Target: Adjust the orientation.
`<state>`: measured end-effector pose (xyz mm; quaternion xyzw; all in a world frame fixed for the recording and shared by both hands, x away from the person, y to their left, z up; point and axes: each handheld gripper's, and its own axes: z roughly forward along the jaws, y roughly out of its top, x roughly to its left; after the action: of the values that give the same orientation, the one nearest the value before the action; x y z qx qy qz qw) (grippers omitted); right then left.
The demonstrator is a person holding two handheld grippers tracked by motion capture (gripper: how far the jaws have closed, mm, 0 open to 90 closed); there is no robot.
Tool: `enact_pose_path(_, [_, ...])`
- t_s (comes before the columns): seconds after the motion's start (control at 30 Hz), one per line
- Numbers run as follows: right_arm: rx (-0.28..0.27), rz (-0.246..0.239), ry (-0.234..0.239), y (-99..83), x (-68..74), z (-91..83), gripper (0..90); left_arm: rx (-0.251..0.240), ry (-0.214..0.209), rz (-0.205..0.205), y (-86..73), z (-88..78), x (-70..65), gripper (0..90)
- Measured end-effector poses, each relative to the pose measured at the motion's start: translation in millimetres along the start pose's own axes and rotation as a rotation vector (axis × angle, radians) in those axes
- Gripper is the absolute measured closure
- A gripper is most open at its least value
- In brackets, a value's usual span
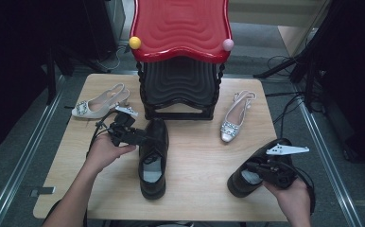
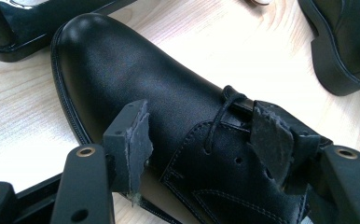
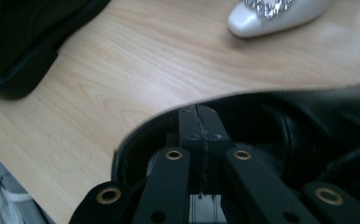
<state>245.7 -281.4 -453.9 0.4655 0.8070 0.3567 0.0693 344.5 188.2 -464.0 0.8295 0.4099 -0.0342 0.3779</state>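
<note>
Both jaws matter: keep the right gripper [image 1: 261, 169] pinched tight on its black shoe's [image 1: 247, 179] heel rim, and the left gripper's [image 2: 206, 140] open jaws straddling the centre shoe [image 2: 169, 107].

Open left gripper [image 2: 201, 140] astride a black lace-up shoe [image 2: 169, 98] on a light wooden table [image 2: 243, 51]

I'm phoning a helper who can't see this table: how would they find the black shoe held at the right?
Start at the red stool at the table's far edge, then come toward the near right corner. The black shoe lies there at a slant, with the right hand-held gripper shut at its opening. Unlike the other black shoe mid-table, it sits just below a silver heeled shoe.
</note>
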Motion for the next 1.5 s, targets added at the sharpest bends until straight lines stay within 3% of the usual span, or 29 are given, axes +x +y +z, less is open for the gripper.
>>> enact_pose_path(0.17, [0.051, -0.010, 0.021, -8.9, 1.2, 7.0, 90.0, -0.002, 0.003, -0.001, 0.4, 0.2, 0.3, 37.8])
enact_pose_path(0.3, [0.094, -0.037, 0.049, -6.0, 9.0, 20.3, 90.0, -0.001, 0.003, 0.002, 0.3, -0.2, 0.2, 37.7])
enact_pose_path(0.37, [0.115, -0.045, 0.038, -4.8, 11.4, 25.6, 90.0, -0.001, 0.006, 0.002, 0.2, -0.4, -0.1, 37.7])
enact_pose_path(0.5, [0.111, -0.023, 0.061, -4.5, 10.8, 28.7, 90.0, -0.006, 0.006, -0.003, -0.7, -0.9, -0.4, 37.6])
enact_pose_path(1.1, [0.110, -0.064, 0.154, 13.9, 28.6, 54.5, 90.0, -0.013, 0.068, -0.009, -16.3, -13.0, 1.5, 38.0])
enact_pose_path(1.2, [0.114, -0.059, 0.173, 17.4, 33.0, 59.4, 90.0, -0.014, 0.072, -0.010, -18.6, -14.9, 2.1, 37.9])
enact_pose_path(1.5, [0.120, -0.106, 0.214, 27.1, 53.5, 74.7, 90.0, -0.033, 0.099, -0.027, -27.2, -22.5, 4.5, 38.3])
